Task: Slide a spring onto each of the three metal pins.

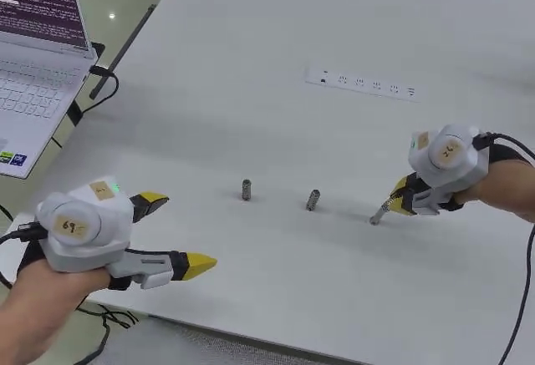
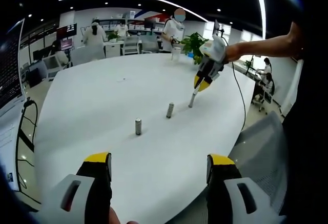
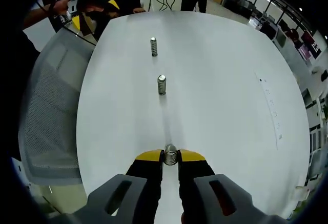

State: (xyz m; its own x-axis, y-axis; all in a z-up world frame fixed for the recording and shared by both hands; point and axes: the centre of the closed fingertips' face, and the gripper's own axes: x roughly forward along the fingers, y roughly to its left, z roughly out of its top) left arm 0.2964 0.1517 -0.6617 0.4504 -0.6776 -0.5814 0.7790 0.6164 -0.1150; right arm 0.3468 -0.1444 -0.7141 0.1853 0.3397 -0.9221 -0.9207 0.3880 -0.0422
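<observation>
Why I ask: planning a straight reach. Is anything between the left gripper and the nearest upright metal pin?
Nothing visible: only bare white table lies between the left gripper and the spring-wrapped metal pin.

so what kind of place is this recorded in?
Likely an open-plan office: a large white table with a laptop and power strip, plus rows of desks, a potted plant and people behind it.

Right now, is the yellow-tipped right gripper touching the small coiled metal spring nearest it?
Touching. The right gripper view shows the small coiled metal spring pinched between the yellow tips of the right gripper.
</observation>
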